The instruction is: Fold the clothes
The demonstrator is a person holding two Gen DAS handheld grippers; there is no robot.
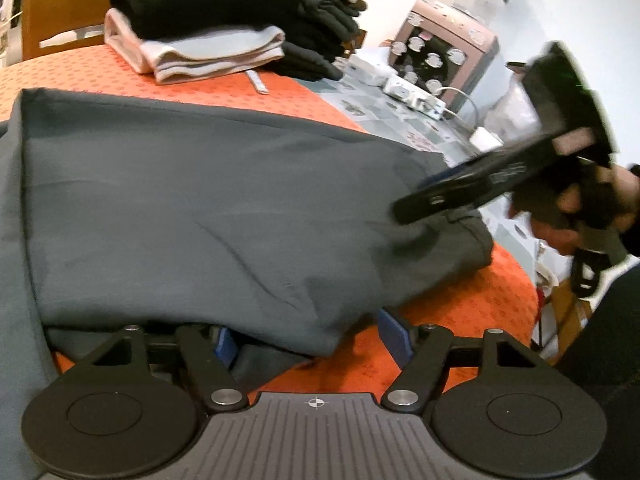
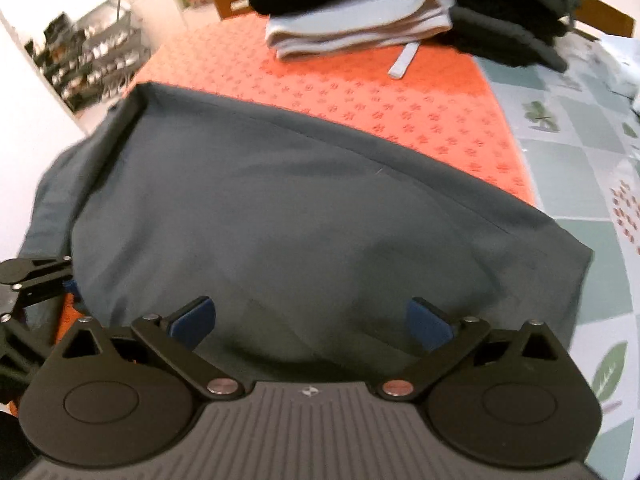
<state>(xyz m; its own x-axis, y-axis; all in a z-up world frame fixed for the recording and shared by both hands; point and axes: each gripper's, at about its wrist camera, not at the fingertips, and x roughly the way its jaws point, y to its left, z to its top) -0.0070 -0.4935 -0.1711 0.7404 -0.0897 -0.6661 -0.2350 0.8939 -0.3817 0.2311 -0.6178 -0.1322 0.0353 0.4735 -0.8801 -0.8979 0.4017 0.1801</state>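
Observation:
A dark grey garment (image 1: 208,200) lies spread over the orange tablecloth (image 1: 460,312). My left gripper (image 1: 310,340) sits open at the garment's near edge. The cloth droops over its left blue pad (image 1: 226,346), while the right pad (image 1: 394,336) stands bare over the tablecloth. In the right wrist view my right gripper (image 2: 311,322) hovers open just above the same garment (image 2: 300,220), its blue pads (image 2: 192,322) wide apart and holding nothing. A hand (image 1: 592,208) carries the right gripper's black body (image 1: 500,178) over the garment's right end.
A stack of folded clothes (image 1: 200,4) in black, pink-white and dark grey fills the table's far side, with a white strip (image 1: 258,82) beside it. A power strip (image 1: 412,96) and a pink water dispenser (image 1: 444,60) stand on a checked cloth (image 2: 580,160). A wooden chair (image 1: 60,20) is behind.

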